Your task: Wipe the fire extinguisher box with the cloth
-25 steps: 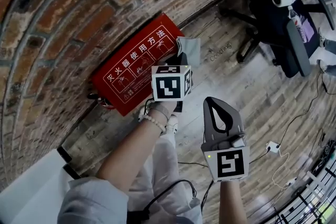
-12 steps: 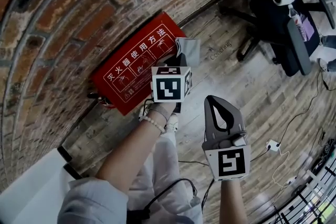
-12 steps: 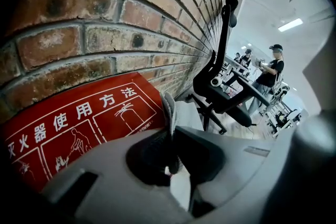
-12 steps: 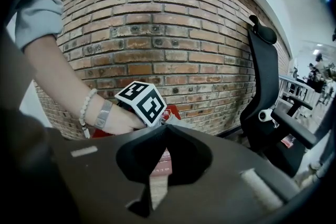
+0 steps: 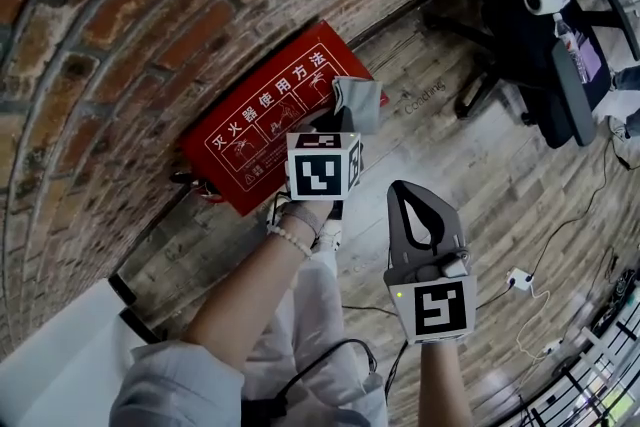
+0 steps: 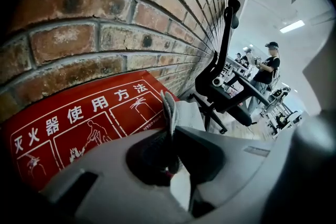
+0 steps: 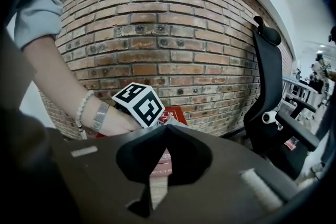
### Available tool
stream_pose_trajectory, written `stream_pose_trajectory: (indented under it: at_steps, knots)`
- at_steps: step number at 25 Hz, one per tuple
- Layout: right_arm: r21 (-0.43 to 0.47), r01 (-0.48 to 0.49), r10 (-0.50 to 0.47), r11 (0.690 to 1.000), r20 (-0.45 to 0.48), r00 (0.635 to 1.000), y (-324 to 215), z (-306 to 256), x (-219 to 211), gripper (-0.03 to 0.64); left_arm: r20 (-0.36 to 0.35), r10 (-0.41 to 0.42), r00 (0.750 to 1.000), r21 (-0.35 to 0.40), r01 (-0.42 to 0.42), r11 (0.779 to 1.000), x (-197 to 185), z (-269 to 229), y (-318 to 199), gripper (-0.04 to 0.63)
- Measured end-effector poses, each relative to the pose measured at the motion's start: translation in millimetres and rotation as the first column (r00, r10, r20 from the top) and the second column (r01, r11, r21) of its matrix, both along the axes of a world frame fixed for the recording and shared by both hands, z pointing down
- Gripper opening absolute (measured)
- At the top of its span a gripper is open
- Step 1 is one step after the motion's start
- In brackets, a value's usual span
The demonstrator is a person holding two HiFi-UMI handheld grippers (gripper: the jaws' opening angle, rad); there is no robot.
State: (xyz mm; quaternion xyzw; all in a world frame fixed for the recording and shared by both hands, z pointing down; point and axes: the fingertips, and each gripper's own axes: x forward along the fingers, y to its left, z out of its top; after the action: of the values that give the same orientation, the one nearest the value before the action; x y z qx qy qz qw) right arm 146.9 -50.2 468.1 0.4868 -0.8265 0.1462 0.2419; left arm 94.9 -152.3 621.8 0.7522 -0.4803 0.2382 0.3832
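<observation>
The red fire extinguisher box (image 5: 262, 128) with white Chinese print stands on the floor against the brick wall; in the left gripper view the box (image 6: 79, 123) fills the lower left. My left gripper (image 5: 342, 115) is shut on a grey cloth (image 5: 358, 103), which hangs at the box's right corner. That cloth (image 6: 181, 113) sticks up from the left gripper (image 6: 169, 136), pinched between the closed jaws. My right gripper (image 5: 412, 190) is held back over the wooden floor, shut, with nothing in it. Past the tips of the right gripper (image 7: 167, 127) shows part of the red box (image 7: 169, 113).
A brick wall (image 5: 150, 25) runs behind the box. A black office chair (image 5: 540, 45) stands to the right on the wooden floor (image 5: 480, 175). Cables and a white adapter (image 5: 519, 279) lie at lower right. A white board (image 5: 50, 365) leans at lower left. People stand far off in the left gripper view.
The left gripper with the cloth has shifted slightly downward and forward along the box's right corner. The right gripper has stayed almost still.
</observation>
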Motion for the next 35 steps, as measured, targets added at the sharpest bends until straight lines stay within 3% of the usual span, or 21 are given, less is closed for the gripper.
stream_pose_trajectory:
  at_steps: [21, 35]
  knots:
    - [0.008, 0.063, -0.063, 0.998, 0.000, 0.998, 8.3, -7.5, -47.5, 0.011, 0.011, -0.082, 0.997, -0.005, 0.082, 0.997, -67.4, -1.3, 36.7, 0.012]
    - [0.008, 0.136, -0.136, 0.991, -0.006, 0.991, 11.8, -8.2, -80.9, 0.011, 0.061, -0.097, 0.993, 0.012, 0.097, 0.995, -121.6, -1.2, 76.8, 0.012]
